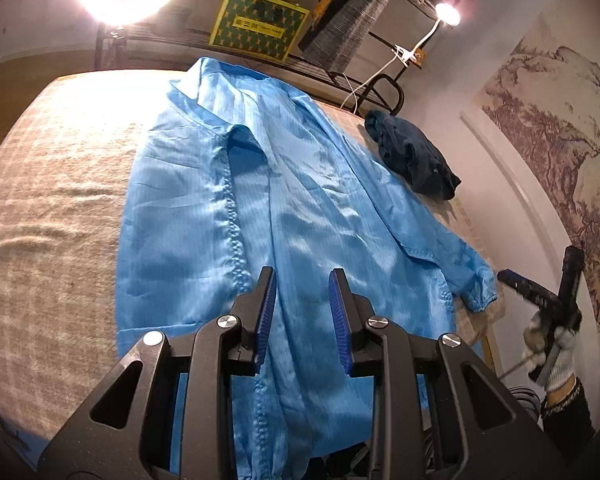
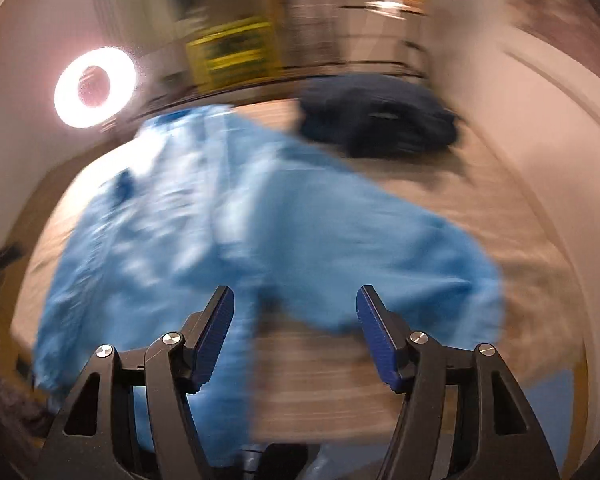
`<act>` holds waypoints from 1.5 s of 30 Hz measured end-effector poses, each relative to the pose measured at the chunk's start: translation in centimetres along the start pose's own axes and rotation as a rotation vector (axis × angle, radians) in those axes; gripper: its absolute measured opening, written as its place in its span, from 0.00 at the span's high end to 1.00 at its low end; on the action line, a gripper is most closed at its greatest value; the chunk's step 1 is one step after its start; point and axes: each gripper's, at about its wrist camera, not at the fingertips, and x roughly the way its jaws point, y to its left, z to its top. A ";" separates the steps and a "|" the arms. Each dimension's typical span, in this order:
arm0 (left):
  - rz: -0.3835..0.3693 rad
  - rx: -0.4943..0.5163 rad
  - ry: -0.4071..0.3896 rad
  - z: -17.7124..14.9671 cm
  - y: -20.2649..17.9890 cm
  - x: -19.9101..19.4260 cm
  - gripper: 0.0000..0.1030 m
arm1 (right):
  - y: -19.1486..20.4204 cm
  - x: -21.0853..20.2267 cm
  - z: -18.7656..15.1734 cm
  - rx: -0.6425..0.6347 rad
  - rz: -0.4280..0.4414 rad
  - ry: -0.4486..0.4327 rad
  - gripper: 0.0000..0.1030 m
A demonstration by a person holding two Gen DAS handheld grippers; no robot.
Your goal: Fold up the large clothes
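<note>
coat: light blue coat lying spread on the grey blanket, unfolded
left gripper: hovering over coat hem, jaws apart, empty
right gripper: swinging in beside coat's sleeve, wide open, empty
step: likely pre-grasp, first fold
next: probably pinching sleeve, folding onto coat body

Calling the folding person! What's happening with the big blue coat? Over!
Left tool open, right tool open, both empty. Light blue shiny coat spread on the beige blanket, unfolded. Dark navy bundle beside it.
</note>
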 end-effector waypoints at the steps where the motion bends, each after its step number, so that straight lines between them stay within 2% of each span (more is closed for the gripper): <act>1: 0.003 0.002 0.006 0.1 -0.1 0.3 0.74 | -2.2 0.3 0.0 0.044 -0.048 -0.007 0.39; 4: 0.009 0.010 0.032 0.1 -0.4 1.6 0.74 | -7.9 1.5 -0.2 0.163 -0.184 -0.014 0.39; 6: 0.009 0.013 0.050 0.1 -0.6 2.4 0.74 | -11.5 2.9 -0.7 0.245 -0.237 0.001 0.39; 8: 0.007 0.015 0.065 0.0 -0.7 3.1 0.74 | -14.2 4.3 -1.1 0.311 -0.218 0.031 0.39; 12: 0.022 0.016 0.082 0.1 -0.7 4.3 0.74 | -16.4 6.5 -1.4 0.374 -0.138 0.068 0.40; 13: 0.023 0.011 0.084 0.1 -0.6 4.5 0.74 | -16.5 6.9 -1.3 0.379 -0.110 0.072 0.56; 14: 0.023 0.005 0.085 0.2 -0.5 4.7 0.74 | -16.4 7.2 -1.1 0.377 -0.094 0.077 0.88; 15: 0.025 0.001 0.086 0.2 -0.4 4.9 0.74 | -16.0 7.5 -0.9 0.371 -0.076 0.095 1.00; 16: 0.025 -0.003 0.086 0.3 -0.4 5.0 0.74 | -15.6 7.5 -0.4 0.358 -0.073 0.106 0.99; 19: 0.017 -0.013 0.089 0.5 -0.3 5.3 0.74 | -12.6 6.1 0.5 0.301 -0.074 0.069 0.99; 24: -0.007 -0.015 0.087 0.8 -0.5 5.5 0.74 | -7.1 2.0 2.1 0.235 0.036 -0.011 1.00; 29: -0.040 -0.040 0.075 1.2 -0.4 4.9 0.74 | 2.3 -2.8 3.1 0.047 0.161 -0.088 1.00; 32: -0.054 -0.051 0.060 1.4 -0.2 4.2 0.74 | 9.1 -4.9 2.1 -0.113 0.264 -0.098 1.00; 36: -0.056 -0.057 0.047 1.5 -0.2 3.5 0.74 | 18.2 -4.5 -1.9 -0.361 0.390 -0.004 1.00; 39: -0.053 -0.051 0.041 1.3 -0.1 3.0 0.74 | 23.4 -2.1 -6.2 -0.529 0.453 0.125 1.00; 41: -0.045 -0.051 0.044 1.1 0.0 2.9 0.74 | 25.4 -0.2 -8.9 -0.619 0.447 0.190 1.00; 45: -0.038 -0.044 0.070 0.4 0.0 3.4 0.74 | 26.3 1.9 -11.5 -0.664 0.490 0.295 1.00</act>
